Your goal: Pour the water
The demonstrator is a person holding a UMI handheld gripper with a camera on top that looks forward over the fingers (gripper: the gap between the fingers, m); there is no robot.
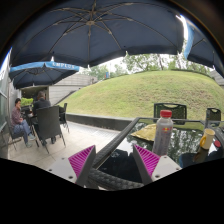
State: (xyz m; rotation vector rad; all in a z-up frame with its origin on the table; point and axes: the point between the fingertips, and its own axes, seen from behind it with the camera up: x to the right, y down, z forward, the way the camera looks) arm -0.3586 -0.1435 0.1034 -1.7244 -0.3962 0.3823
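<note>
Two pink pads [82,160] of the gripper [114,163] are standing apart, gripping nothing. Just beyond them a clear plastic bottle [163,133] with a red cap is standing on the glass table [120,140]; likely light, slippery, best grasped mid-body.

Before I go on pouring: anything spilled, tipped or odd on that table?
Nothing stands out. The bottle with the red cap stands upright on the glass table, beyond the open gripper, whose fingers hold nothing. No spill shows, though the tabletop's reflections could hide one.
</note>
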